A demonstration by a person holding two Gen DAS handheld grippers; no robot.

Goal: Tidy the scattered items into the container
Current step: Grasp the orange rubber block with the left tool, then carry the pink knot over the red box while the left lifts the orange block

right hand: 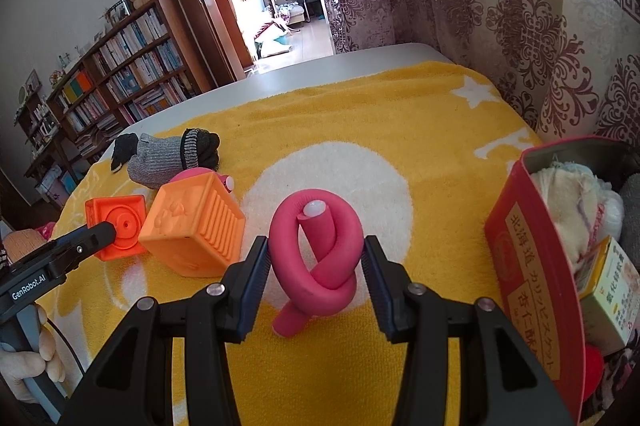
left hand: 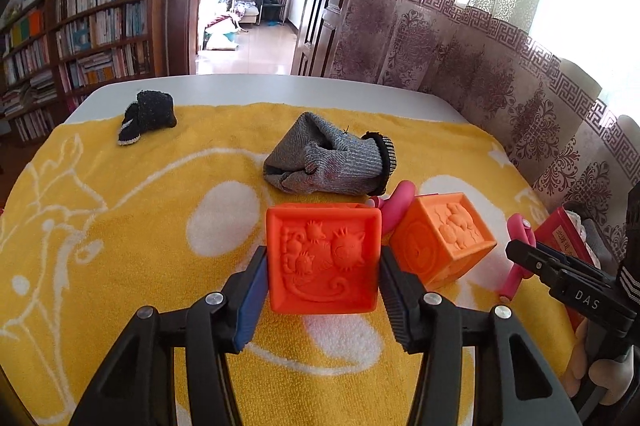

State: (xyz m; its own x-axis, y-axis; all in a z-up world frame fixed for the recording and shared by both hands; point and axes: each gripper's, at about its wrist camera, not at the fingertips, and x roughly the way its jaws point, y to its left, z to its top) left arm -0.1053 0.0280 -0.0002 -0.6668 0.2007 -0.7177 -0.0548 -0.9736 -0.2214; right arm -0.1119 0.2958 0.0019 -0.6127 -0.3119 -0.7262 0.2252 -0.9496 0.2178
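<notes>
Lower centre, the left gripper (left hand: 323, 268) clenches the red-orange block (left hand: 323, 260) for the red tin (right hand: 532, 266); the right gripper (right hand: 316, 258) grips the pink knotted roller (right hand: 316, 246) (same destination, presumably).

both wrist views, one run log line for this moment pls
left fingers: shut on red-orange block | right fingers: shut on pink foam curler | red tin: partly filled | light orange block, grey sock: on towel

"GenRobot.AI" on left hand-held gripper (right hand: 110, 232)
</notes>
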